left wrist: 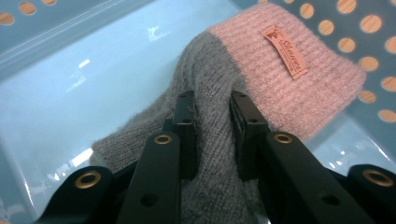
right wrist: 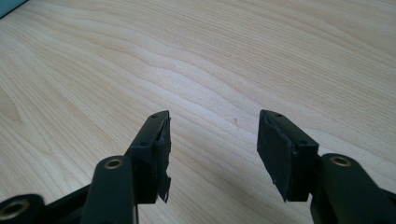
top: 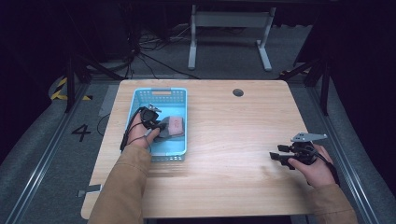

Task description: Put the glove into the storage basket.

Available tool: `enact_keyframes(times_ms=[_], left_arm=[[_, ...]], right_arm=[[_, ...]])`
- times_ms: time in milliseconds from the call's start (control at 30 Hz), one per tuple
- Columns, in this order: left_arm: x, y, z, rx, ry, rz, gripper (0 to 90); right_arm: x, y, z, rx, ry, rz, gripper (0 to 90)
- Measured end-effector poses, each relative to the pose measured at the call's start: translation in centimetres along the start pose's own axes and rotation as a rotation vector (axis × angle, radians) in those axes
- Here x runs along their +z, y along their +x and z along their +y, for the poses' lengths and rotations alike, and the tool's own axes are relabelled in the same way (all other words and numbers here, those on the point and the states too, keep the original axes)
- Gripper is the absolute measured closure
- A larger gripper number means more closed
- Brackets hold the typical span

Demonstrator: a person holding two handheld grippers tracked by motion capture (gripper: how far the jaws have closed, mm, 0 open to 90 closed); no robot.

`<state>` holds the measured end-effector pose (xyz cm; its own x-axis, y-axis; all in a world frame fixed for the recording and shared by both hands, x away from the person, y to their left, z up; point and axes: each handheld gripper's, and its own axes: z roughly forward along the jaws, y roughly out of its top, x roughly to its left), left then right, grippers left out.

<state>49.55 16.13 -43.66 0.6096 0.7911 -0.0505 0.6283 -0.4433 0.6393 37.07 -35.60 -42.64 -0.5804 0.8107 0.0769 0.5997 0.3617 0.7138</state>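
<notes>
My left gripper [left wrist: 212, 105] pinches a grey knit sock [left wrist: 205, 126] with a labelled pink cuff, inside the blue basket [top: 180, 95]; my right gripper [right wrist: 212, 140], jaws spread, hovers well right of the basket.

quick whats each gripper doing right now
Left gripper: jaws shut on the grey part of a grey and pink knitted sock inside the light blue plastic basket.
Right gripper: jaws open, holding nothing, over the wooden table.

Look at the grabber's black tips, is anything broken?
Yes. On the right gripper, one pad looks frayed, a ragged strip peeling off its lower edge. The left gripper pinches the grey-and-pink knit in the blue basket; nothing odd there.
</notes>
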Motion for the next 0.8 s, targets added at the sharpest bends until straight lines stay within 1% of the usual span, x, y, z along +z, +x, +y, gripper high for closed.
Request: enact_keyframes(times_ms=[100,167,200,300,333,367,433,467,500,600,700,733,800], left_arm=[[0.1,0.2,-0.1,-0.003,-0.005,-0.002,73.9],[0.1,0.3,-0.1,-0.014,-0.017,-0.006,72.1],[0.1,0.3,-0.2,-0.023,-0.023,-0.007,68.2],[0.1,0.4,-0.2,-0.009,-0.027,-0.001,57.9],[0.1,0.3,-0.2,-0.020,-0.034,0.010,52.3],[-0.1,0.3,-0.2,-0.024,-0.032,0.015,49.1],[-0.4,0.2,-0.2,-0.031,-0.045,0.014,47.9],[-0.6,0.1,-0.1,-0.029,-0.053,0.016,44.7],[-0.8,-0.2,0.0,-0.024,-0.071,0.021,42.1],[-1.8,-0.9,0.4,-0.003,-0.097,0.035,40.4],[-3.0,-1.9,0.6,0.003,-0.130,0.033,39.7],[-3.3,-2.1,0.7,0.010,-0.134,0.033,39.4],[-4.1,-2.9,0.8,0.015,-0.165,0.027,38.6]], right_arm=[[0.0,0.0,0.0,0.003,0.003,0.002,45.0],[0.0,0.0,0.1,0.000,0.003,0.001,45.0],[0.1,0.0,0.1,-0.001,0.001,0.003,45.0],[0.3,0.1,0.4,-0.005,0.003,0.008,45.0],[0.3,0.2,0.5,-0.007,0.002,0.010,44.8],[0.4,0.2,0.5,-0.012,-0.001,0.010,44.8],[0.6,0.3,0.8,-0.013,0.003,0.016,44.8],[0.7,0.3,0.9,-0.019,0.002,0.021,44.8],[0.8,0.3,1.0,-0.021,0.004,0.023,44.8],[1.1,0.5,1.4,-0.030,0.001,0.031,44.7],[1.1,0.7,1.8,-0.041,-0.003,0.040,44.5],[1.1,0.8,2.0,-0.045,-0.002,0.040,44.5],[1.2,0.9,2.2,-0.051,-0.002,0.043,44.2]])
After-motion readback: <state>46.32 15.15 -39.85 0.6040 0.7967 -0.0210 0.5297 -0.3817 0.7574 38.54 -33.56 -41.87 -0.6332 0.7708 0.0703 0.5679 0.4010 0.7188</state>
